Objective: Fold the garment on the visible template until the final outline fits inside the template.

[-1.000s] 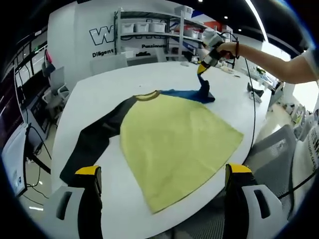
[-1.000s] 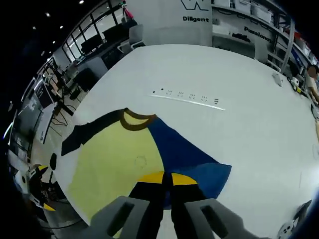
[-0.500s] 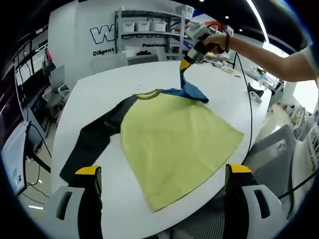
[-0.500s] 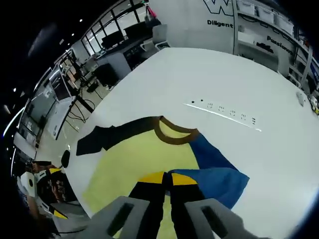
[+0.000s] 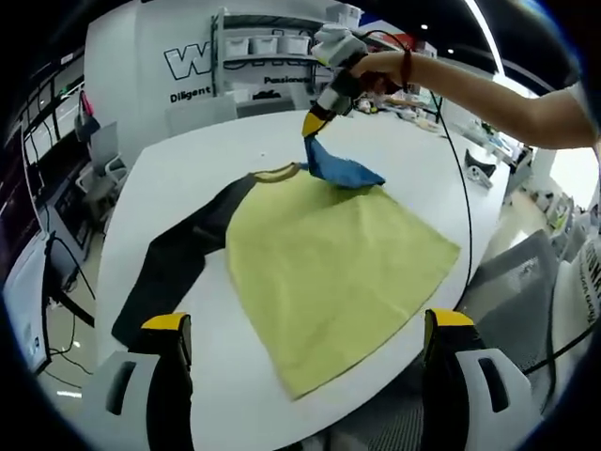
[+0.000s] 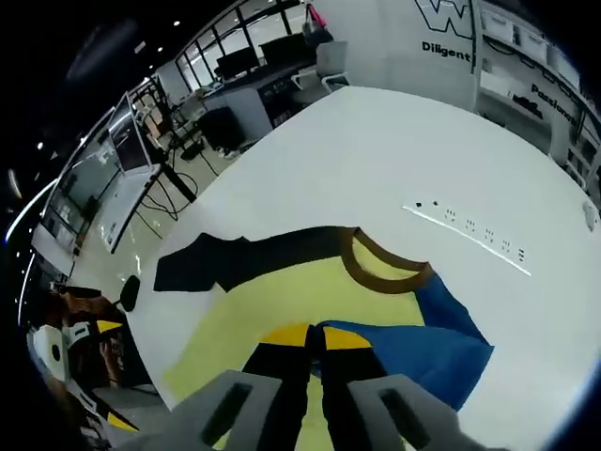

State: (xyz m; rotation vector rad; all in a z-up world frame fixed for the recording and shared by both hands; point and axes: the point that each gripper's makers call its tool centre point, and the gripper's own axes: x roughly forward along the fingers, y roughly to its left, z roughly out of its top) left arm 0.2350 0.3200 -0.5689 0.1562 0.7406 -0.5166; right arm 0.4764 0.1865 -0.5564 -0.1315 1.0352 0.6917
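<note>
Jaws of the right hand-held gripper (image 6: 315,331) pinch the blue sleeve (image 5: 338,170), lifting it over the yellow garment (image 5: 329,263) spread on the white tabletop (image 5: 188,160). Beside the garment's black sleeve (image 5: 174,263), the left hand-held gripper (image 5: 310,324) stands wide apart, holding nothing.

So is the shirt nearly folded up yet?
Not nearly. The yellow shirt lies spread flat on the white table, so no fold looks finished. The right gripper is shut on the blue sleeve, lifting it over the shirt. The black sleeve is stretched out, and the left gripper is open, holding nothing. Most folding is left.
</note>
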